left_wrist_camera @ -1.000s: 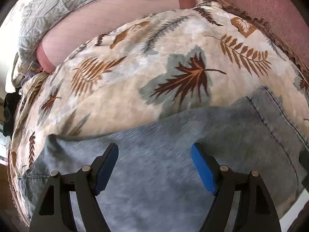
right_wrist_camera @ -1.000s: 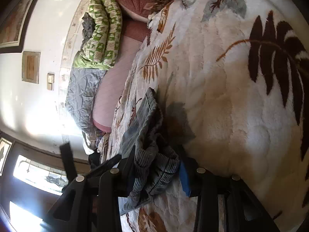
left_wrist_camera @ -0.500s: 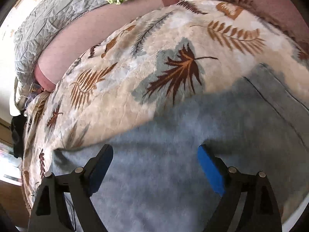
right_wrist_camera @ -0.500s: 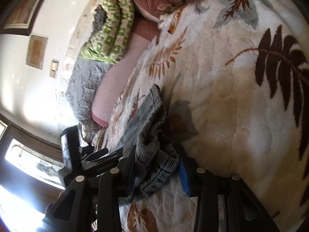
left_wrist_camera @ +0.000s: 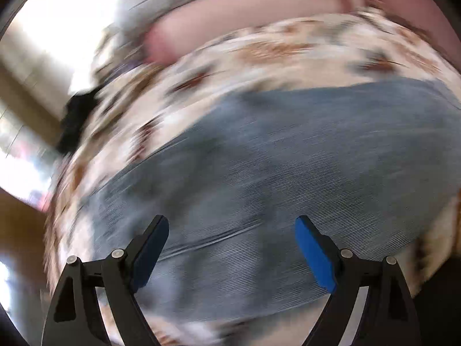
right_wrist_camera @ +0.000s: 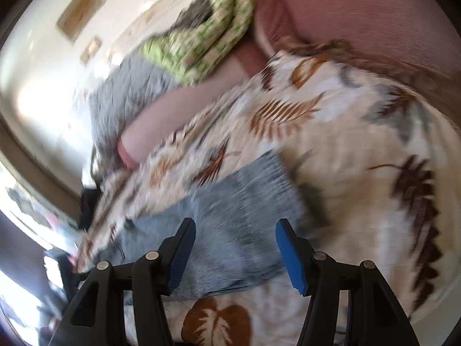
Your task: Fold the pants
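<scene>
The grey-blue denim pants (left_wrist_camera: 273, 173) lie spread flat on a cream blanket with brown leaf prints (left_wrist_camera: 259, 46). My left gripper (left_wrist_camera: 232, 248) is open and empty, hovering over the denim. In the right wrist view the pants (right_wrist_camera: 230, 225) lie flat on the same blanket (right_wrist_camera: 360, 173). My right gripper (right_wrist_camera: 234, 248) is open and empty just above their near edge. Both views are blurred by motion.
A pink bolster pillow (right_wrist_camera: 173, 115), a grey quilt (right_wrist_camera: 121, 95) and a green patterned quilt (right_wrist_camera: 201, 40) lie at the far side of the bed. The bed's left edge drops toward a bright window area (left_wrist_camera: 23, 158).
My right gripper has let go of the bunched pants and opened; the denim now lies flat. Both grippers have swung, and my left gripper has drawn back over the denim.
</scene>
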Demonstrator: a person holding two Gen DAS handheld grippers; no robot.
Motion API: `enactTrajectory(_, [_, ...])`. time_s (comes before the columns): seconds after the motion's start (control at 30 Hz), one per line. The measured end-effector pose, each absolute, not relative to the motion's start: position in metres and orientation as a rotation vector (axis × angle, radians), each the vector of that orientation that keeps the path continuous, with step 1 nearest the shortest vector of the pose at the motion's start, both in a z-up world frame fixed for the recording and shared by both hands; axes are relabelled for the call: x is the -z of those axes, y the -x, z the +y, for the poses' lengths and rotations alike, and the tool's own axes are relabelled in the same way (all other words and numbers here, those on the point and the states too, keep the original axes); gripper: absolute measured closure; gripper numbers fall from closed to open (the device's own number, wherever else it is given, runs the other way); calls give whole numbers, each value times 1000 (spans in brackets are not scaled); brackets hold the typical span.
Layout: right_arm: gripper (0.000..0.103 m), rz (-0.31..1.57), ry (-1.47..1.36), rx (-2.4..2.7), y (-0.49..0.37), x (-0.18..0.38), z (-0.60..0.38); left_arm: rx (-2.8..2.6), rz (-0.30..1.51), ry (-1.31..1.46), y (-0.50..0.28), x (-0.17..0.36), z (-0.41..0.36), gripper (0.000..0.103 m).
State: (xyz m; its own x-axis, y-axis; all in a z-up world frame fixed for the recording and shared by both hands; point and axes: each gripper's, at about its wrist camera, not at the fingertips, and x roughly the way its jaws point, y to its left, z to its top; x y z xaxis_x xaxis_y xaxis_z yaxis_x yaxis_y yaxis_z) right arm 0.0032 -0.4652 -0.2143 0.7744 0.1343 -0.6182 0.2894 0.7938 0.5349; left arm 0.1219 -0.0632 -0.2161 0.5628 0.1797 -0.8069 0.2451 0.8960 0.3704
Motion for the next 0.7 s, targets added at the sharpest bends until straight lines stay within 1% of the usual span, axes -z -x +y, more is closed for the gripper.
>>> enactTrajectory(0.13, [41,785,-622,75,-32,233,-441,-140,1017,-337,-134,208,28,13])
enactTrajectory(0.23, [42,882,-629,126,-41,262,-440,-237,1080,-311,-142,221,73,13])
enactTrajectory(0.3, [42,858,-624,107,-36,264,-443,-229,1103,-245,-142,234,95,11])
enactTrajectory(0.43, [42,868,-559,72,-35,265,-441,-196,1077,-131,-139,245,114,4])
enactTrajectory(0.53, [41,860,-532,75,-33,266,-437,-181,1081,-117,-142,246,120,3])
enactTrajectory(0.7, [41,877,-409,94,-37,267,-420,-186,1068,-125,-138,247,117,2])
